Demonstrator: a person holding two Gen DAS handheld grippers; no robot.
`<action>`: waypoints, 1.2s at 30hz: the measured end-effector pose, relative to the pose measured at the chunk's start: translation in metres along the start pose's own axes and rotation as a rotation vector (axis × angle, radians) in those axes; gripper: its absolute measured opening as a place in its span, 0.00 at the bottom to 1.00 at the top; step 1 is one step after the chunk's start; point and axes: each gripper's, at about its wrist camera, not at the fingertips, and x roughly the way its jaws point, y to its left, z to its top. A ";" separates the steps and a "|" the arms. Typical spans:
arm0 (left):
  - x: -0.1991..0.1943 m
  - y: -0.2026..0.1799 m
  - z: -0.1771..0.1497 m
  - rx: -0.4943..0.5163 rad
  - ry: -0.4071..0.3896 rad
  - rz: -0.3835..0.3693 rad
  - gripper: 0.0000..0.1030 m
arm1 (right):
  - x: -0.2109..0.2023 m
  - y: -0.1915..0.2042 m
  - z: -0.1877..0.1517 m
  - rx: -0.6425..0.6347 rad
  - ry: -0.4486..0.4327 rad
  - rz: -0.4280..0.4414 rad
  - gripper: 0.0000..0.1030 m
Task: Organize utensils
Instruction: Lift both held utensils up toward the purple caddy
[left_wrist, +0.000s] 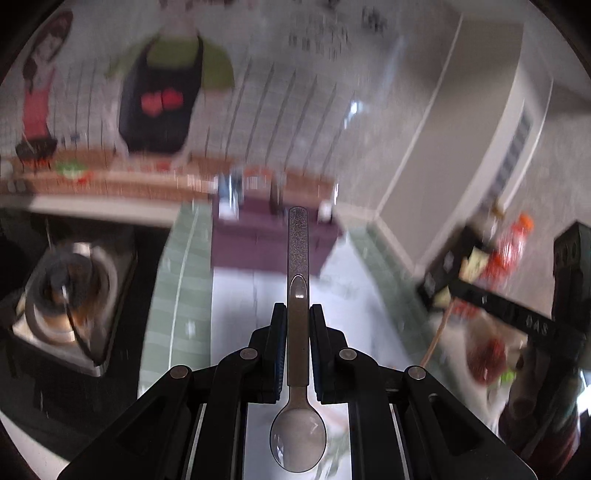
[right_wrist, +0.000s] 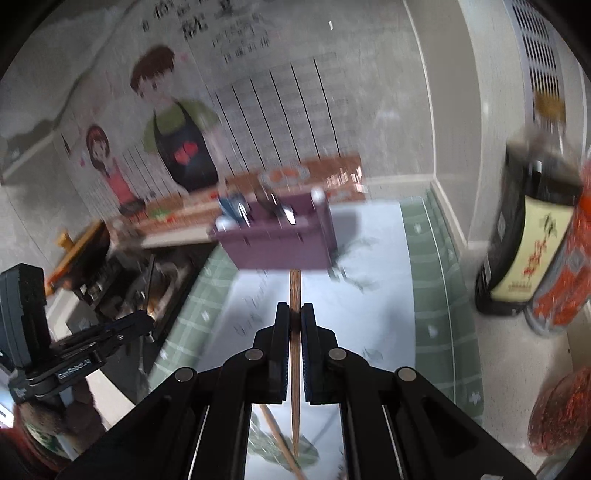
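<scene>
My left gripper (left_wrist: 297, 314) is shut on a metal spoon (left_wrist: 298, 288), handle pointing forward and bowl back toward the camera. It is held above the mat, short of the purple utensil holder (left_wrist: 266, 240). My right gripper (right_wrist: 294, 314) is shut on a wooden chopstick (right_wrist: 294, 350), pointing forward, just short of the purple utensil holder (right_wrist: 284, 247), which holds several utensils. A second chopstick (right_wrist: 277, 439) lies on the mat below. The left gripper also shows in the right wrist view (right_wrist: 110, 336), and the right gripper in the left wrist view (left_wrist: 476, 291).
A green-bordered mat (right_wrist: 424, 295) covers the counter. A dark sauce bottle (right_wrist: 524, 236) and a red jar (right_wrist: 569, 273) stand at the right. A stove with a pot (left_wrist: 70, 291) is at the left. The tiled wall with cartoon decals is behind.
</scene>
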 end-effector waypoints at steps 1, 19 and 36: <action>-0.003 -0.003 0.012 0.007 -0.041 0.001 0.12 | -0.004 0.005 0.010 -0.008 -0.026 0.007 0.05; 0.036 -0.003 0.179 0.100 -0.506 0.153 0.12 | -0.001 0.043 0.205 -0.167 -0.351 -0.179 0.05; 0.155 0.030 0.144 0.039 -0.403 0.168 0.12 | 0.122 0.016 0.195 -0.090 -0.200 -0.085 0.06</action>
